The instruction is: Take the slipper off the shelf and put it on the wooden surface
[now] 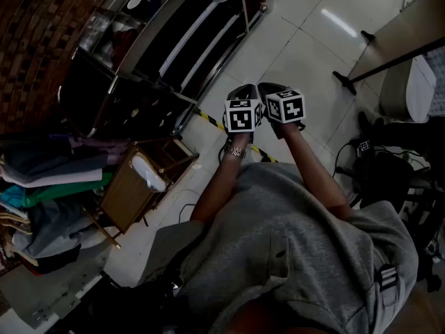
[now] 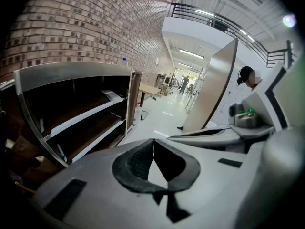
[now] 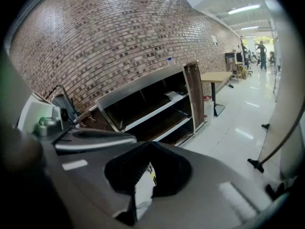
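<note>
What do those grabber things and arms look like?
The left gripper and right gripper are grey plastic with black ribbed pads; each carries a white cube with black square markers. The person wears a grey short-sleeved shirt and a left-wrist bracelet.

The shelf was too dark inside to tell what lay on it. The pile of clothes was cut off by the left edge. The people far away were too small to make out.
</note>
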Available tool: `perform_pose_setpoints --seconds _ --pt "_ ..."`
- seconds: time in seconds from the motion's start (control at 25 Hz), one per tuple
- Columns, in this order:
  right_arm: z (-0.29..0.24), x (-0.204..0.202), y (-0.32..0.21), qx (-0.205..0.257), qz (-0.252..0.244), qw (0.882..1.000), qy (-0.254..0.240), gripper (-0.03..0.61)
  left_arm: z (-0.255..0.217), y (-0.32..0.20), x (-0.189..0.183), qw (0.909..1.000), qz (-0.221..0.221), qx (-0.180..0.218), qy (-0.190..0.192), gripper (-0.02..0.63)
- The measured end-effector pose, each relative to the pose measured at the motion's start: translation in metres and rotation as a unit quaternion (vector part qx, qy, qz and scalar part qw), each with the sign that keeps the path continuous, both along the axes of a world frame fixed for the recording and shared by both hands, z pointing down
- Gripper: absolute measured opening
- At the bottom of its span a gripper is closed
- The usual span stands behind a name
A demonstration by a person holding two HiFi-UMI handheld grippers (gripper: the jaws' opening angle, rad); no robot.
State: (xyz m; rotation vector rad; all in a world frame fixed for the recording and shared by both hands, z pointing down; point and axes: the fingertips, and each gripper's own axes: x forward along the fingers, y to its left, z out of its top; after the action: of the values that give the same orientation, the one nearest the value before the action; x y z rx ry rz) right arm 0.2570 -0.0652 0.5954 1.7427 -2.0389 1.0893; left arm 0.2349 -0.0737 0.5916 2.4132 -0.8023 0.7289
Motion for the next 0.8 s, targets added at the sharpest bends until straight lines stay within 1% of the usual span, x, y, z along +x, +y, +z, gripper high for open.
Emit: perform_pose_setpoints --seconds 0.08,0.16,0.24,0.36,0.44,0.6,0.72,0.8 --pt "0.006 0.009 -0.033 -0.015 0.003 1.000 -0.001 0.002 0.003 -0.044 0.005 0.9999 -0.009 -0.009 0.000 0.000" --pt "0.004 0.019 -0.071 -0.018 0.007 1.000 0.003 0.002 -0.002 -0.091 0.009 0.9997 -0.019 -0.012 0.006 0.000" --pt "-0.004 0.027 -0.114 -0.009 0.012 1.000 0.004 0.002 -0.011 -0.133 0.015 0.9997 -0.020 -0.005 0.012 0.000" --pt "-0.016 0.032 -0.169 0.006 0.013 1.000 0.004 0.002 -0.017 -0.182 0.024 0.9998 -0.017 0.005 0.011 0.000" --pt "-0.018 0.028 -0.194 0.005 0.003 1.000 0.002 0.002 -0.013 -0.205 0.029 0.9998 -0.020 -0.001 0.009 0.000" --pt "-0.006 0.033 -0.218 -0.013 -0.023 1.000 0.007 0.000 0.001 -0.234 0.044 0.9994 -0.027 -0.022 -0.001 0.002" --pt "0.005 0.056 -0.243 -0.019 -0.016 1.000 0.000 0.002 0.006 -0.257 0.059 0.9989 -0.038 -0.028 -0.007 0.002" --pt "0.010 0.075 -0.264 -0.014 -0.007 1.000 0.005 0.002 0.006 -0.273 0.063 0.9984 -0.049 -0.026 -0.007 0.002"
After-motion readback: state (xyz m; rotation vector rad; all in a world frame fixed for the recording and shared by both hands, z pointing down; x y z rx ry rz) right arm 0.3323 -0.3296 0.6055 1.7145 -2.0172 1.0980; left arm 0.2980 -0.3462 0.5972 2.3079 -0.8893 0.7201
